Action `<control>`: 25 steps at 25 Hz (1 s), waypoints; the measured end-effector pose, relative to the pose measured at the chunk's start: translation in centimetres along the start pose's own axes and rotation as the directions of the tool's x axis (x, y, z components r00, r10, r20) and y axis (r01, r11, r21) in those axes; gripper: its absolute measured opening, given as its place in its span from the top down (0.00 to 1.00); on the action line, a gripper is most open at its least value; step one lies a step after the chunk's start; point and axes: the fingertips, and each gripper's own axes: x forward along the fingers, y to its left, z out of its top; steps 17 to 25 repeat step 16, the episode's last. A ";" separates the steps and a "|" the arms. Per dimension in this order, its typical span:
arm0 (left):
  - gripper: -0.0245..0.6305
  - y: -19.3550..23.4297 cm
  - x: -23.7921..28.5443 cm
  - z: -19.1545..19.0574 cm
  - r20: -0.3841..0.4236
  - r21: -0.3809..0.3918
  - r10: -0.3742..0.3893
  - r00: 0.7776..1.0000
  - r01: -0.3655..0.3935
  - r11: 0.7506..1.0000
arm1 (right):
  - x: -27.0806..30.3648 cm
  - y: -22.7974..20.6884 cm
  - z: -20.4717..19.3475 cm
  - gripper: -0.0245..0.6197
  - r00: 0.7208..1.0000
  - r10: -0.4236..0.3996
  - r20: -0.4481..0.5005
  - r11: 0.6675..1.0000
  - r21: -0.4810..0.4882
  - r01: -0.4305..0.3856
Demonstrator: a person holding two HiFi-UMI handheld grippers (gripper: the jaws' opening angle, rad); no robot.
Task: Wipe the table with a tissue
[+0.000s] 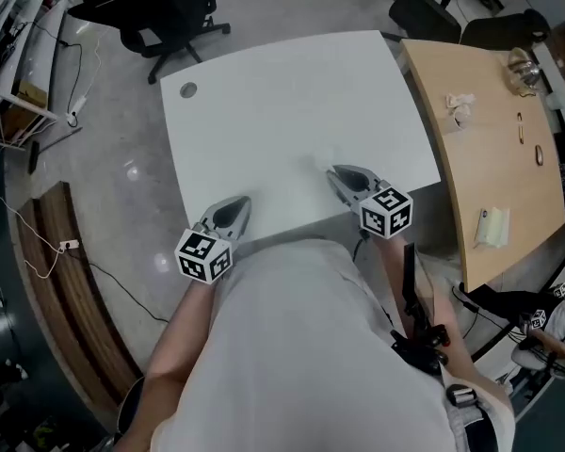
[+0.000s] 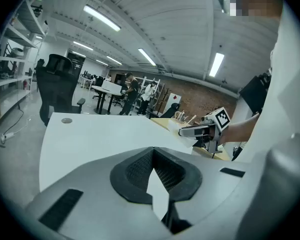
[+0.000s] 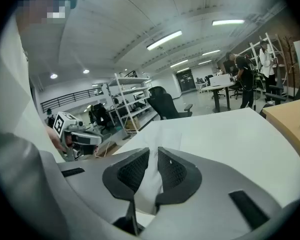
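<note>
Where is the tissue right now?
In the right gripper view, the tissue is pinched in the right hand-held gripper, over the near edge of the white table.

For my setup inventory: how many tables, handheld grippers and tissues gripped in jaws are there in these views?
Tables: 2 (white table, wooden table)
Grippers: 2 (left gripper, right gripper)
Gripped tissue: 1
Total: 5

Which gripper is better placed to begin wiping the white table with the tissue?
Right. The right gripper grips the tissue above the white table; the left gripper is shut, empty, at its near edge.
</note>
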 end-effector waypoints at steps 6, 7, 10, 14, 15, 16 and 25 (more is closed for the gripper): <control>0.96 -0.7 0.5 0.0 -0.003 0.014 -0.034 0.999 0.034 0.999 | -1.0 -0.1 -0.2 0.88 0.999 -0.031 0.009 1.000 0.001 0.031; 0.96 -0.8 0.5 0.0 -0.003 0.015 -0.037 0.999 0.037 0.999 | -1.0 -0.1 -0.2 0.88 0.999 -0.034 0.009 0.999 0.001 0.034; 0.96 -0.8 0.4 0.0 -0.001 0.016 -0.042 0.999 0.042 0.999 | -1.1 0.0 -0.2 0.88 0.999 -0.039 0.010 0.999 -0.003 0.039; 0.96 -0.5 0.1 -0.1 0.002 0.013 -0.045 0.999 0.045 0.999 | -0.9 0.5 0.0 0.88 0.999 -0.040 0.012 0.999 -0.007 0.040; 0.95 -0.4 -0.1 0.0 0.003 0.013 -0.045 0.999 0.045 0.999 | -0.8 0.7 0.1 0.88 0.999 -0.041 0.012 0.999 -0.007 0.041; 0.95 -0.4 -0.2 0.0 0.003 0.013 -0.046 0.999 0.046 0.999 | -0.7 0.8 0.1 0.88 0.999 -0.041 0.013 0.999 -0.007 0.041; 0.95 -0.4 -0.2 0.0 0.003 0.013 -0.046 0.999 0.046 0.999 | -0.7 0.8 0.1 0.88 0.999 -0.041 0.013 0.999 -0.007 0.041</control>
